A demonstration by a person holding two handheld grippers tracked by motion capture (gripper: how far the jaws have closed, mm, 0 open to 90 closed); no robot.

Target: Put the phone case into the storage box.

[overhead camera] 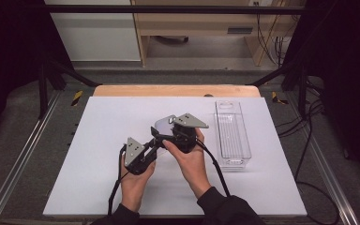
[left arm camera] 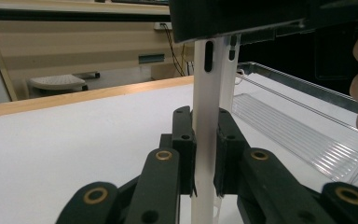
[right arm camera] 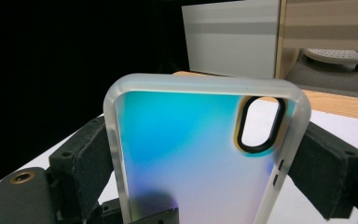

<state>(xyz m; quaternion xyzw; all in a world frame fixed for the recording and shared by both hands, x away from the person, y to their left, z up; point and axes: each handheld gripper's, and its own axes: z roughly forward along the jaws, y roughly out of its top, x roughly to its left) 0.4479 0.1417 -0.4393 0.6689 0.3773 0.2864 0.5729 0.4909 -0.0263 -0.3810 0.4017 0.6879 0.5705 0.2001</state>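
Phone case point(right arm camera: 200, 154) is up off the table between both hands, long axis upright; we have left gripper point(left arm camera: 205, 154) clamped across its thin edge, right gripper point(right arm camera: 205, 158) closed across its width; clear bin point(overhead camera: 233, 136) lies just right of the right hand, so right is nearer

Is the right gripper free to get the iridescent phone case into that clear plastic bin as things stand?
Probably not yet: the left gripper is clamped on the iridescent phone case too. The clear plastic bin lies open beside the right gripper.
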